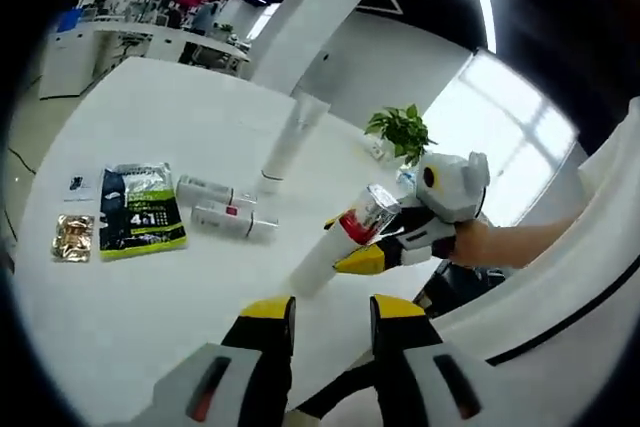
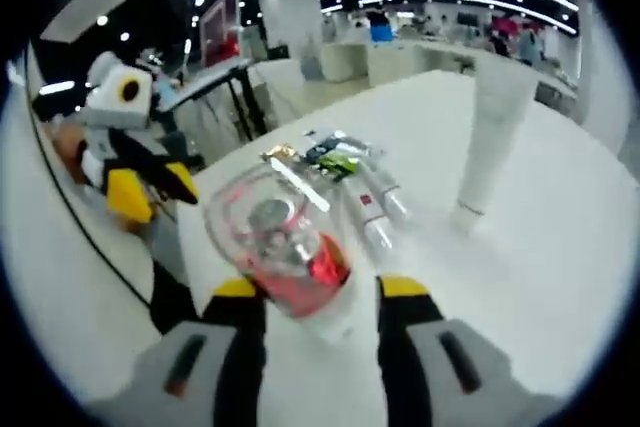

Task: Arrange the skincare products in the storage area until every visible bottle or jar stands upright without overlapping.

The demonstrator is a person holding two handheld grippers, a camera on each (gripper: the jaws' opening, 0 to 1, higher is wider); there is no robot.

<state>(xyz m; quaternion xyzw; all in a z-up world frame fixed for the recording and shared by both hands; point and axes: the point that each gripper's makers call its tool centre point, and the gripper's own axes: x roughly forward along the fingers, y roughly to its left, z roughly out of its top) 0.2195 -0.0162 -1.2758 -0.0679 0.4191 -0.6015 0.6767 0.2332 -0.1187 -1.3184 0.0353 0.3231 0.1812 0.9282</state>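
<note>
Right gripper (image 1: 375,242) clamped on clear-capped bottle (image 2: 285,247), lifted off white table (image 1: 150,317), likely to set upright; left gripper (image 1: 330,322) jaws apart, idle; two small bottles (image 1: 225,209) lie flat beside standing white tube (image 1: 285,142)

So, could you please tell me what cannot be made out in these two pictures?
- Printing on the two lying bottles and the green packet: too small, left gripper view.
- Held bottle: blurred, its base hidden between the right tool jaws.
- Tall tube: label unreadable.
</note>
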